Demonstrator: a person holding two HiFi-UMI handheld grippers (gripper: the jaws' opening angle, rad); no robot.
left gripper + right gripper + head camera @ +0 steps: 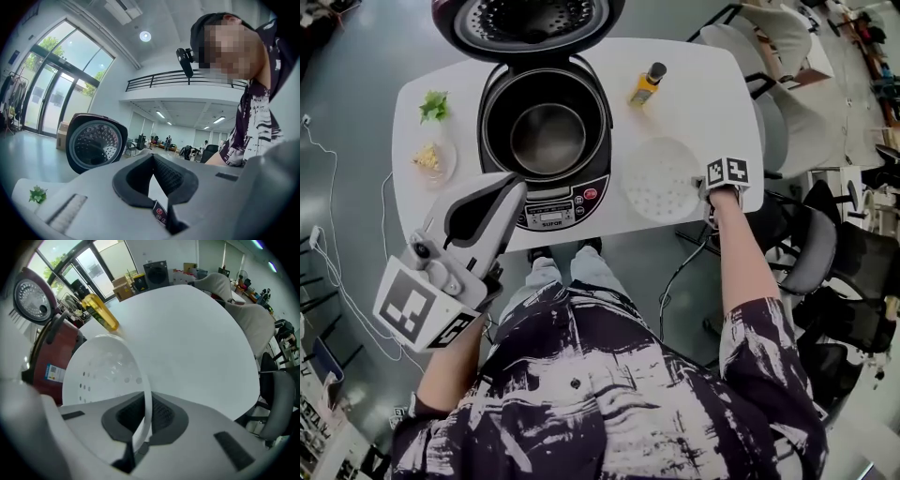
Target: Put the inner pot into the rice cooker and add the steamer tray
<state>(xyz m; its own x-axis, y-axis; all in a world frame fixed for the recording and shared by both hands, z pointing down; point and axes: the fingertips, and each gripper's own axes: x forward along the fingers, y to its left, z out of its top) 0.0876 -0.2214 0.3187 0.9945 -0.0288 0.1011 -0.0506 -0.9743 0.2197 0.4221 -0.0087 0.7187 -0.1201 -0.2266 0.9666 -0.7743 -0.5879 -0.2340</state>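
The rice cooker [586,192] stands open on the white table [712,103], its lid [530,23] tipped back. The metal inner pot [547,138] sits inside it. A white perforated steamer tray [661,178] lies on the table just right of the cooker. My right gripper [705,192] points steeply down at the tray's right edge. In the right gripper view the tray [101,369] has its thin rim pinched between the pads, so the right gripper [146,408] is shut on it. My left gripper [514,187] hovers in front of the cooker, shut and empty.
A yellow bottle [646,84] stands behind the tray. Green herbs [434,105] and a small dish of food [429,157] lie left of the cooker. Office chairs [825,253] crowd the table's right side. The lid [96,143] fills the left gripper view.
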